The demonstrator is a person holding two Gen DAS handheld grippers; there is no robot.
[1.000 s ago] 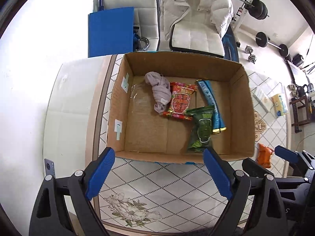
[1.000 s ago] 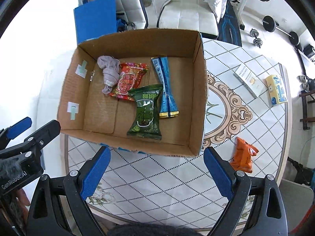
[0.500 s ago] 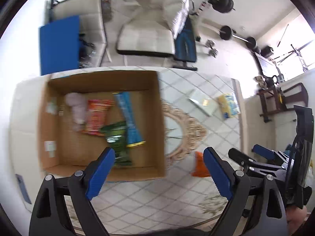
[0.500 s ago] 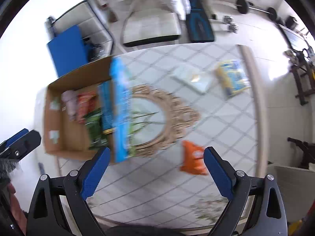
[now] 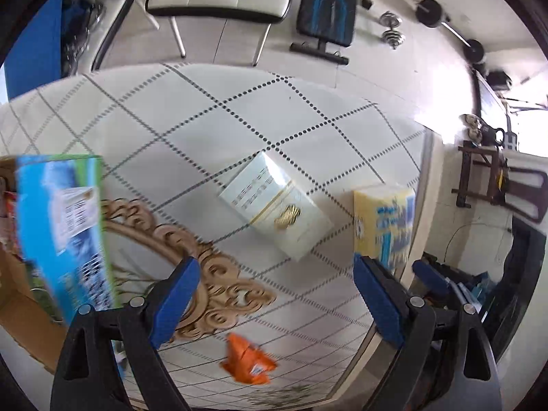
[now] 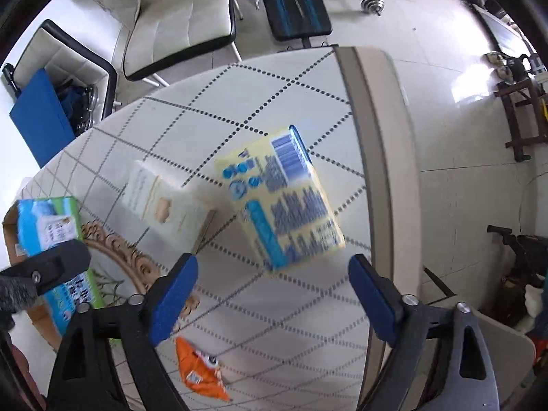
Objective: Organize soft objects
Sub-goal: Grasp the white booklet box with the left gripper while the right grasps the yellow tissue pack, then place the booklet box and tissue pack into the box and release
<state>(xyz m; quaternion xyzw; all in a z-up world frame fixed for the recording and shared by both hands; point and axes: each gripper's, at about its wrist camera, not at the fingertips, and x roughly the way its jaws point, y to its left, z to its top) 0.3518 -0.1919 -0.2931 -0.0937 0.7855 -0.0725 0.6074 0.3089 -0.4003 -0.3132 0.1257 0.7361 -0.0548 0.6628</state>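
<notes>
Table: tiled top (image 6: 239,109), gym gear behind.
Yellow tissue pack (image 6: 284,202): near table's edge, beside white pack (image 6: 164,202); likely light, squashy, slippery film, so pinch across its narrow sides.
Right gripper (image 6: 274,291): jaws apart, empty.
Left gripper (image 5: 277,294): jaws apart, empty.

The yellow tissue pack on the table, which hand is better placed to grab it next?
Right, probably. The yellow tissue pack sits just ahead of the open right tool, nearly centred. For the open left tool, it lies off to the right.
</notes>
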